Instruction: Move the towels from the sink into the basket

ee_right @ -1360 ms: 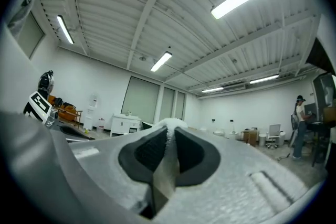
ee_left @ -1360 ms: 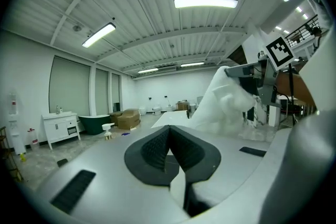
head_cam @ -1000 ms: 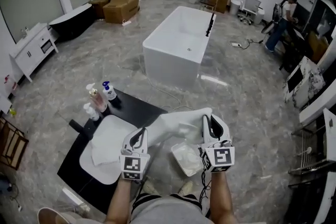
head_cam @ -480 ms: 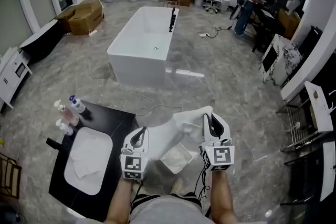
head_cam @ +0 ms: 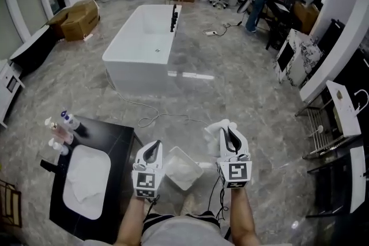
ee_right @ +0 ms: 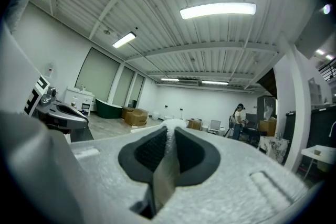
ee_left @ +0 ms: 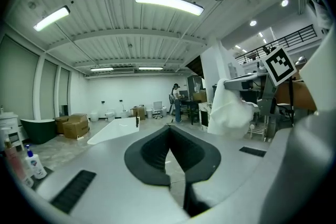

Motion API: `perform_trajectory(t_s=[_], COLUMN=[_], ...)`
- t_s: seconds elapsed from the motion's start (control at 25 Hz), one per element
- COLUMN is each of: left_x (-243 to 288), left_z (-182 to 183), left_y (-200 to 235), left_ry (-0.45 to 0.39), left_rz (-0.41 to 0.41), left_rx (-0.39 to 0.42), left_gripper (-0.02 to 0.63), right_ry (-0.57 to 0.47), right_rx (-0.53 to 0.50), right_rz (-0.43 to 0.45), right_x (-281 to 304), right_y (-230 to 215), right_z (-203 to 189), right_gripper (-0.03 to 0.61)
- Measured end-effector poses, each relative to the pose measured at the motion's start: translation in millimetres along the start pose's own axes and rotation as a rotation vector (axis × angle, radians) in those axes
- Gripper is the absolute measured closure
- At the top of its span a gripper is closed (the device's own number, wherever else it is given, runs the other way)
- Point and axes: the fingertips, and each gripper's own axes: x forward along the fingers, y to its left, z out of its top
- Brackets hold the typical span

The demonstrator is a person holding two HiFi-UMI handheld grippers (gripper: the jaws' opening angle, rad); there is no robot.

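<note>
1. Towel of white cloth (head_cam: 216,131) is held up over the grey marbled floor (head_cam: 271,118). It is clamped in the right hand-held gripper (head_cam: 232,134), just right of the basket and well apart from the sink.
2. In the head view much of the towel is hidden behind that hand-held gripper's white body. Only a bunched lump is seen beside the fingertips.
3. In the right gripper view only a narrow strip of the towel (ee_right: 166,160) and a small crest above the black pads can be made out. The jaws of the right hand-held gripper (ee_right: 169,134) are closed tight on that strip.
4. In the left gripper view the towel (ee_left: 228,107) is seen hanging with its long axis up and down. Its top end is at the jaws and its loose end points at the floor, where it is lost behind a grey body.
5. The left hand-held gripper (head_cam: 153,148) (ee_left: 168,131) is drawn together at the tips. Nothing is held, and only floor is seen through the slit.
6. A white rectangular plastic basket (head_cam: 170,155) is stood on the floor between the two hand-held grippers. Its pale contents cannot be told apart.
7. A white rounded sink (head_cam: 95,159) is set in a black surface (head_cam: 118,144) at the lower left. A second white towel (head_cam: 79,193) is crumpled inside it.
</note>
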Motion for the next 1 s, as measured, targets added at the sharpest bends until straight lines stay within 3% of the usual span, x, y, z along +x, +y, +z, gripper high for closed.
perform_trajectory(t_s=[0.2, 0.36, 0.76, 1.0], left_x=[23.9, 36.2, 41.2, 47.3], left_z=[-4.4, -11.1, -47.0, -83.7], left_y=[-19.7, -32.0, -22.5, -8.6], left_ry=[0.014, 0.021, 0.081, 0.130], left_rz=[-0.037, -0.064, -0.069, -0.062], left_rx=[0.001, 0.008, -0.008, -0.038], left_gripper=[0.604, 0.604, 0.604, 0.604], right_ry=[0.044, 0.077, 0.114, 0.188], right_rx=[0.018, 0.050, 0.092, 0.107], right_rz=[-0.048, -0.046, 0.091, 0.159], right_x=[-7.4, -11.4, 1.7, 20.4], right_y=[-34.6, -37.1, 28.6, 69.0], right_z=[-27.4, -48.4, -80.1, -122.5], right_gripper=[0.543, 0.543, 0.543, 0.543])
